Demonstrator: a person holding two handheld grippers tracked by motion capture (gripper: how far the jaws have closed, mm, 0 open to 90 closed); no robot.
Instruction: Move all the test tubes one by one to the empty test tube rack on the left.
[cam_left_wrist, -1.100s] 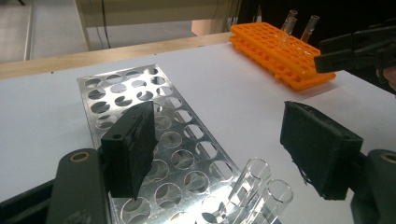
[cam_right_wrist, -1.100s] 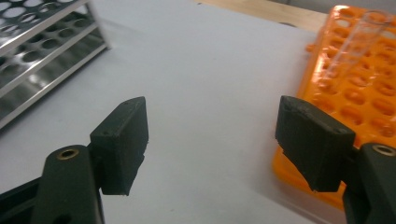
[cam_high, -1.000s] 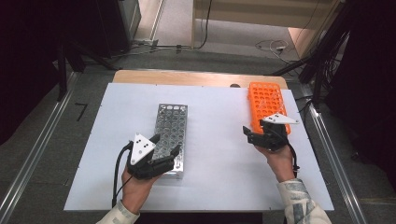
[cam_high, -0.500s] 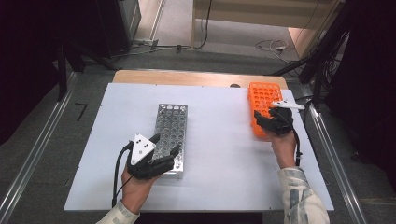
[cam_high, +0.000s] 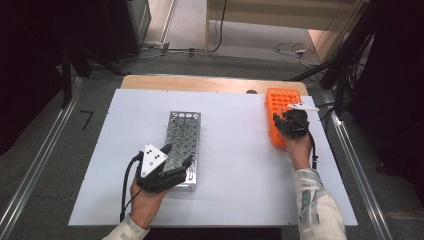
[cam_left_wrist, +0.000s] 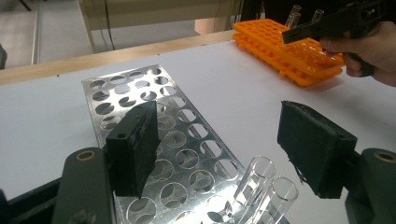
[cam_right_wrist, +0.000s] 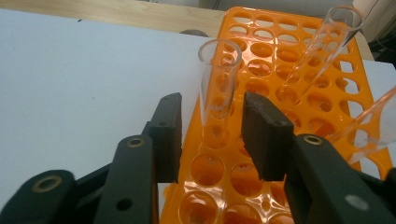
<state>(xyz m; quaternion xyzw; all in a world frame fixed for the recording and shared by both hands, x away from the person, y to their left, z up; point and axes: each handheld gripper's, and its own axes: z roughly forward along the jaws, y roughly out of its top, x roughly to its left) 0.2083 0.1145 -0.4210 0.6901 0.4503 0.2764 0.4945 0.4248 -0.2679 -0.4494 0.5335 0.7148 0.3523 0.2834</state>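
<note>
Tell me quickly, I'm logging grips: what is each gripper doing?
Left gripper: open, holding nothing, over the metal rack.
Right gripper: jaws closing around a test tube in the orange rack, not yet gripping.

white table (cam_high: 235, 150), metal rack (cam_high: 182, 145), orange rack (cam_high: 278, 105)

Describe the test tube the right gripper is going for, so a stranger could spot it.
Find the orange rack at the table's right edge. The clear tube stands upright near its left side, between the right gripper jaws, which have just been closing. Its neighbours lean.
</note>
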